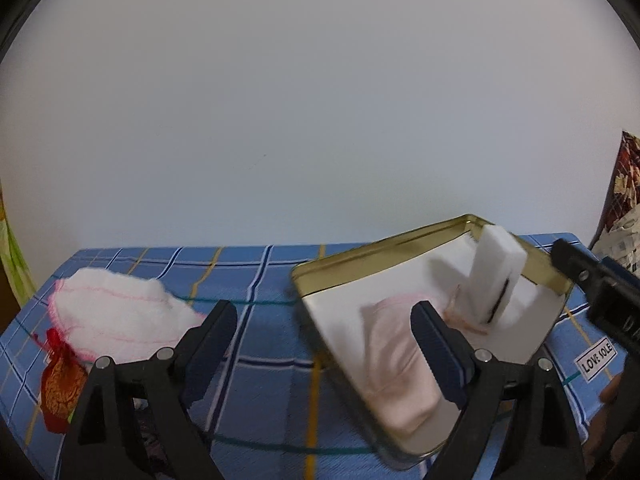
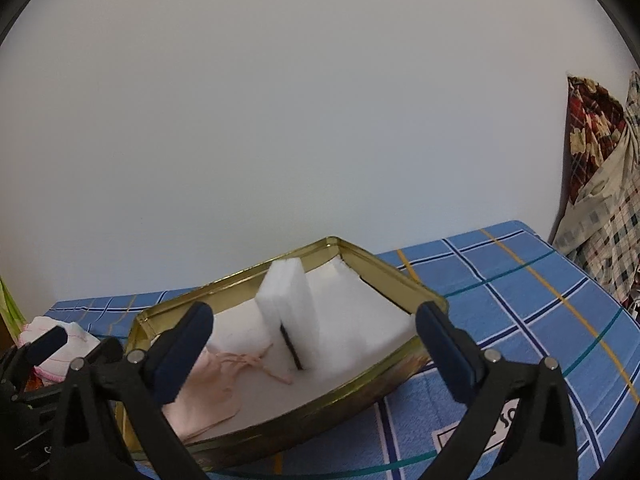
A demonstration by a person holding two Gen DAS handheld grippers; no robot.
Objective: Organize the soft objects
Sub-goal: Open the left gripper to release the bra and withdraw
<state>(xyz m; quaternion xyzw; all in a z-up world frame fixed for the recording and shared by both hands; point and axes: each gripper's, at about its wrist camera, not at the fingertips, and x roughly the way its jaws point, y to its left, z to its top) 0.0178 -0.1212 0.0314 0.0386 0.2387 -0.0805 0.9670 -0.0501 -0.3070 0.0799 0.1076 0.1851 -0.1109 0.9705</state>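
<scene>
just ahead of the released right tool [image 2: 314,330], apparently untouched, white foam block [image 2: 289,312] stands in tin [image 2: 384,276].

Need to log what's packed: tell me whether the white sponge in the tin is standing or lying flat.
Standing. The sponge rises on end above the tin rim, on the white liner, with neither gripper touching it.

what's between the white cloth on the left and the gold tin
Nothing but bare blue checked tablecloth lies between the white cloth and the tin; the left wrist view shows it best.
</scene>
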